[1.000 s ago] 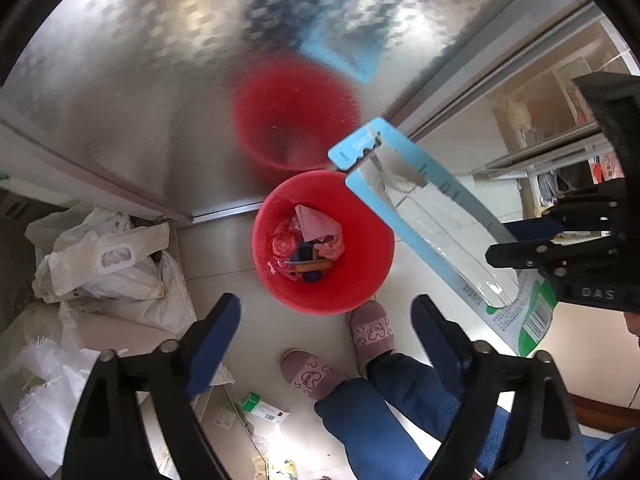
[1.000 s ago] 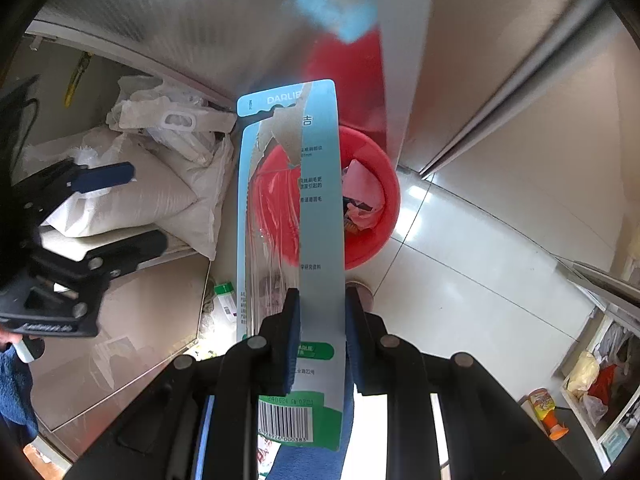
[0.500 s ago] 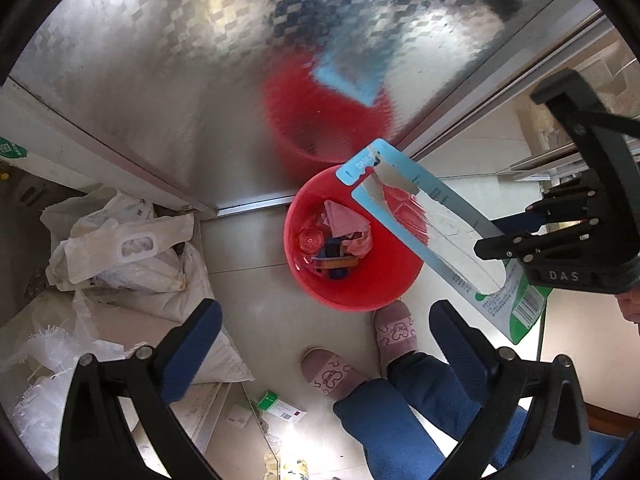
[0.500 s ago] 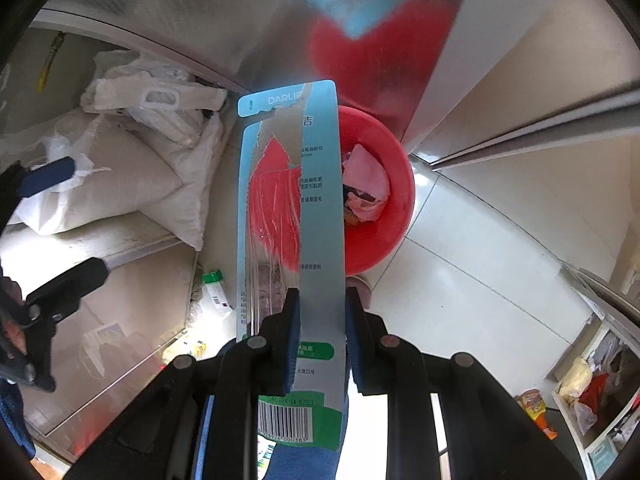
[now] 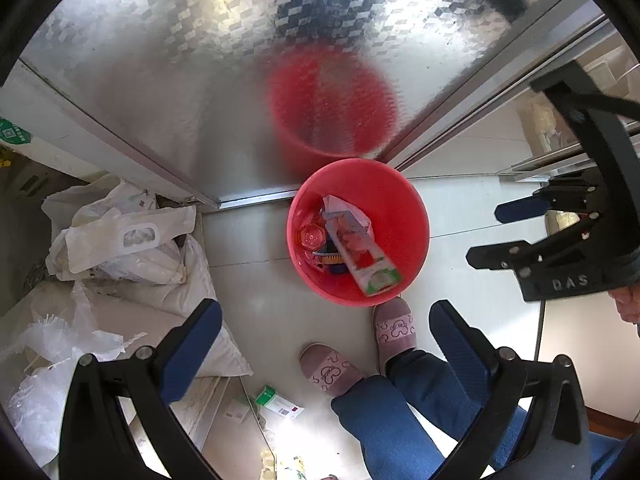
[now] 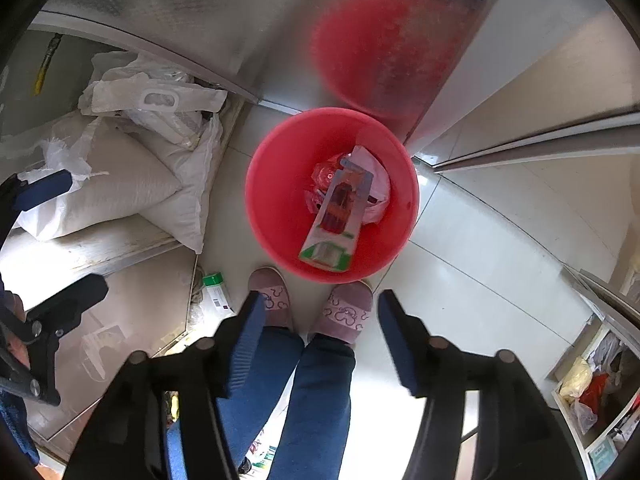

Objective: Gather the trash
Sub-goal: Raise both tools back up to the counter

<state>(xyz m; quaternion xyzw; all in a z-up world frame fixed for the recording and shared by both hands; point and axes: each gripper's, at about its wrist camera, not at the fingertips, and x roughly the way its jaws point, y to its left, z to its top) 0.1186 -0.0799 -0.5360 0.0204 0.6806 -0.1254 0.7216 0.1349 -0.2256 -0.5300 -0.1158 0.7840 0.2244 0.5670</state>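
A glossy red plastic bucket [image 5: 404,216] stands on smooth, pale, light-reflecting floor tiles [image 5: 472,208]; behind it, an embossed, diamond-patterned metal panel [image 5: 200,60] mirrors its colour as a blur; inside lies a card-and-clear-plastic package [image 5: 360,248], shiny where transparent; coarse white woven sacks [image 6: 132,184] slump at the floor's left edge; soft, matt pink slippers [image 6: 344,312] meet blue denim trousers [image 6: 316,400].

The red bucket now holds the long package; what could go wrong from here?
1. The long package leans against the wall of the red bucket, with its green end near the rim; it may tip out if the bucket is bumped.
2. The slippers stand right beside the bucket, so a step could knock it.
3. A small green-and-white box lies on the floor and could be overlooked.
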